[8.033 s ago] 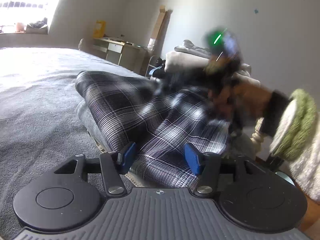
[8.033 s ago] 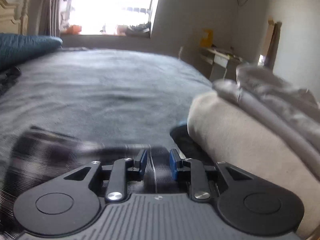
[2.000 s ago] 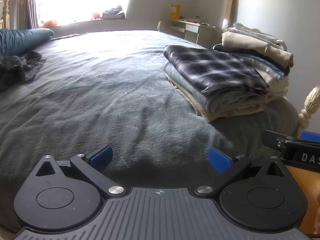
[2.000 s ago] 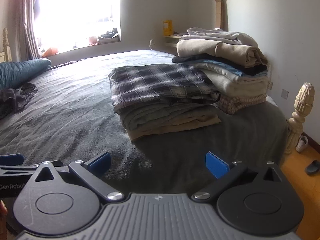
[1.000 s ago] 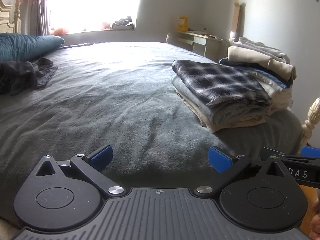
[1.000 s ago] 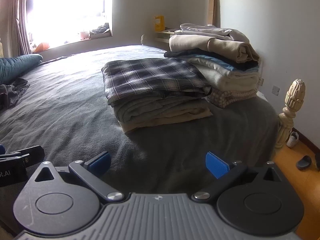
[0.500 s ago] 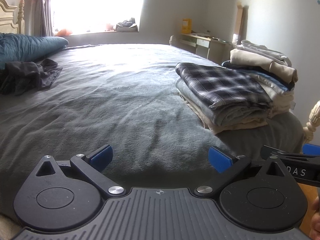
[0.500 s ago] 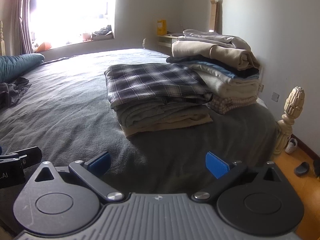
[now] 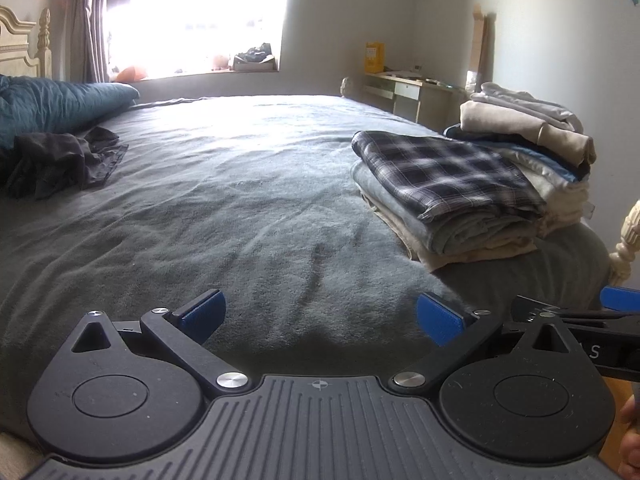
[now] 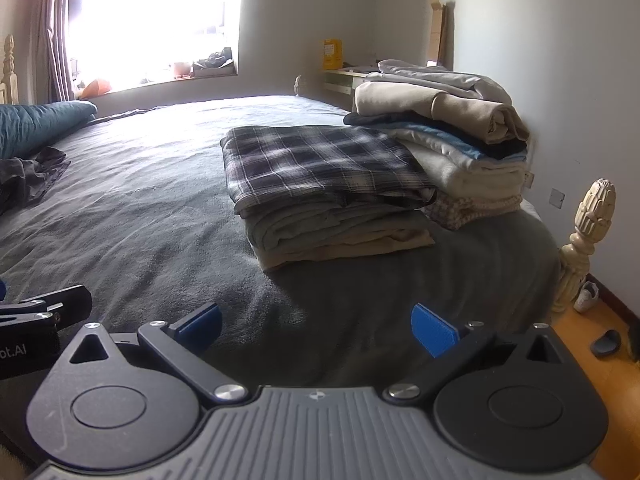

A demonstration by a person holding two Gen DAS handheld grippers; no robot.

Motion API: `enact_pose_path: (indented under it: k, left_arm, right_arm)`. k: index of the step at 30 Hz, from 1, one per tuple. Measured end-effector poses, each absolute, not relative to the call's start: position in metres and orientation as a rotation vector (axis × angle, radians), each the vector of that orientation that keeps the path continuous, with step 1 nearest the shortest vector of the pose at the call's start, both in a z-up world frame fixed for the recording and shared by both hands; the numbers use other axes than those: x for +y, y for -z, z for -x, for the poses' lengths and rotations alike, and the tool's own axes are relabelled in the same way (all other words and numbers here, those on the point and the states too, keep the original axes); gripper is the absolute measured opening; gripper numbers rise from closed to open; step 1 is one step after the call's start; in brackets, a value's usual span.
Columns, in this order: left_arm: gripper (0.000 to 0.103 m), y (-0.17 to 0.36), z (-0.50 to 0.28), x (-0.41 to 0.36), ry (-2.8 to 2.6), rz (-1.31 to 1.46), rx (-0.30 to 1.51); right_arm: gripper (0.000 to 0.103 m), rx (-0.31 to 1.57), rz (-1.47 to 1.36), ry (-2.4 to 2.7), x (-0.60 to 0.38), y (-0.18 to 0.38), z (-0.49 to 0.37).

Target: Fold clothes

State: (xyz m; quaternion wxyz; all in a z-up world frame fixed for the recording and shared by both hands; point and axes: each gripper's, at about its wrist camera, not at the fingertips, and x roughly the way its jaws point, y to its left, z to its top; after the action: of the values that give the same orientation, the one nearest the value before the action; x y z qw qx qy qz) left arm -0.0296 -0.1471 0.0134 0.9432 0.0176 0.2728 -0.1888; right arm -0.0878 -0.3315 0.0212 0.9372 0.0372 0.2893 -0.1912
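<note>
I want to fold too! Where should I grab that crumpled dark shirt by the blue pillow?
Probably the flat corner of the crumpled dark garment that spreads onto the grey bedspread. Come from the open bed side; the rest is bunched against the teal pillow.

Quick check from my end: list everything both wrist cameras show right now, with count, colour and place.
Plaid garment: one, dark blue and white, folded, on top of the near stack.
Near stack: one, grey and beige folded layers, on the bed's right side.
Tall stack: one, grey, beige, navy, blue and cream, just behind the near stack by the wall.
Dark clothes: one crumpled heap, black, far left of the bed.
Quilt: one, teal, at the head end.
Bed cover: one, grey-green.
Bedpost: one, cream, right foot corner.
Desk: one, pale, far wall.
Slipper: one, dark, on the floor.
Left claw: open, blue pads, over the bed.
Right claw: open, blue pads.
</note>
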Motion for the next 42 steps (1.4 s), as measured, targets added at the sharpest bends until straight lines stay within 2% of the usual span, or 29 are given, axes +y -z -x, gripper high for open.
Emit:
enact_pose_path:
  k: [42]
  left_arm:
    - [0.103,-0.010,0.036,-0.158,0.410,-0.026,0.580]
  right_arm:
    - [0.103,0.618,-0.079,0.410,-0.339,-0.016,0.096]
